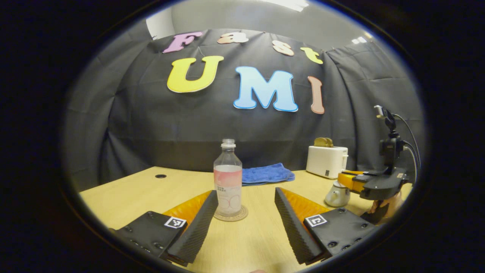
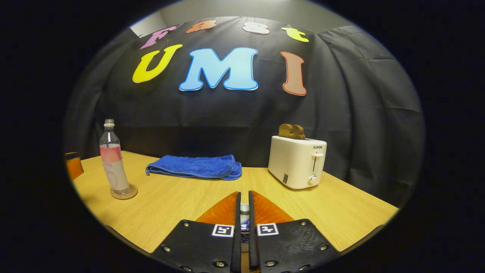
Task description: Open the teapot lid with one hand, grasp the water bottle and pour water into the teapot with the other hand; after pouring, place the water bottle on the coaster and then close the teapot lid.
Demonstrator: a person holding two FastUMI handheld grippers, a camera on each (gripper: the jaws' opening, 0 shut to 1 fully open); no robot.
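Note:
A clear water bottle (image 1: 228, 182) with a pink label stands upright on a round coaster (image 1: 232, 217) in the middle of the table; the right gripper view has the bottle (image 2: 113, 163) and coaster (image 2: 124, 193) at far left. My left gripper (image 1: 246, 193) is open, its fingers just short of the bottle and apart from it. The small pale teapot (image 1: 337, 194) sits at the right, with my right gripper (image 1: 350, 181) reaching over its top. In its own view, the right gripper (image 2: 244, 201) is shut on the teapot lid's knob (image 2: 244, 207); the pot's body is hidden beneath.
A folded blue towel (image 2: 195, 167) lies at the back of the wooden table (image 2: 178, 208). A white toaster (image 2: 297, 161) with bread in its slots stands at the back right. A hand (image 1: 386, 204) holds the right gripper near the table's right edge.

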